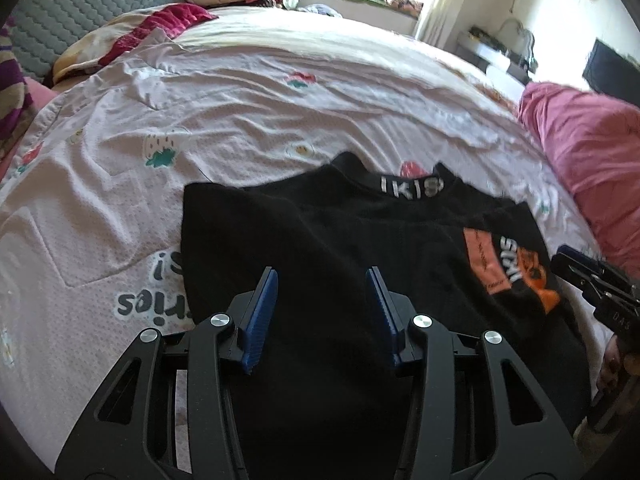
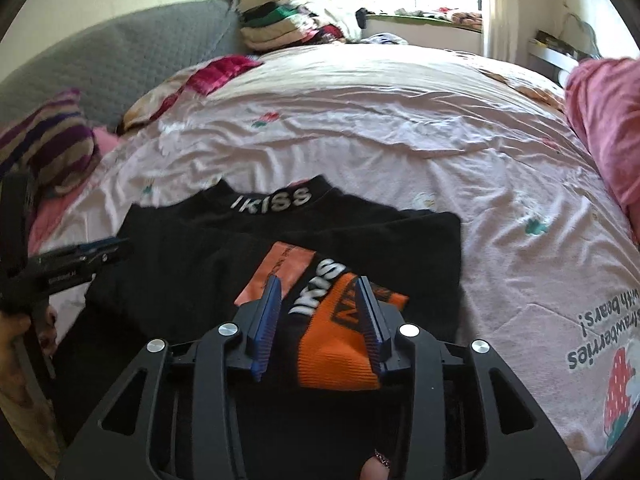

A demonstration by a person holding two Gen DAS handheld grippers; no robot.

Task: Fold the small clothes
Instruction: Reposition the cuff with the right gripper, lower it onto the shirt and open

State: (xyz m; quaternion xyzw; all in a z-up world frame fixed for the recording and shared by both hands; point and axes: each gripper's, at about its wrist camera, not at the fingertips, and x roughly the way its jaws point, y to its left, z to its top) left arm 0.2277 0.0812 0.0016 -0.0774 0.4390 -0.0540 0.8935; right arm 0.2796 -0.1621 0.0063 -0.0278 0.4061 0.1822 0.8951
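A black top (image 1: 320, 220) with an "IKISS" collar (image 2: 272, 200) lies flat on the pink strawberry-print sheet (image 1: 280, 112). One sleeve is folded across its front, showing an orange patch and an orange cuff (image 2: 336, 356). My right gripper (image 2: 319, 280) hangs over that cuff, which lies between its blue pads; the pads stand apart and do not pinch it. My left gripper (image 1: 323, 272) hovers over the left half of the black top (image 2: 180, 280), jaws apart with only flat black cloth beneath. Each gripper shows at the edge of the other's view: right gripper (image 1: 568, 258), left gripper (image 2: 120, 248).
A pink blanket (image 1: 592, 152) is bunched at the right of the bed. A stack of folded clothes (image 2: 280, 28) sits at the far end by the window. A striped pillow (image 2: 48, 140) and a grey quilted headboard (image 2: 120, 52) are at the left.
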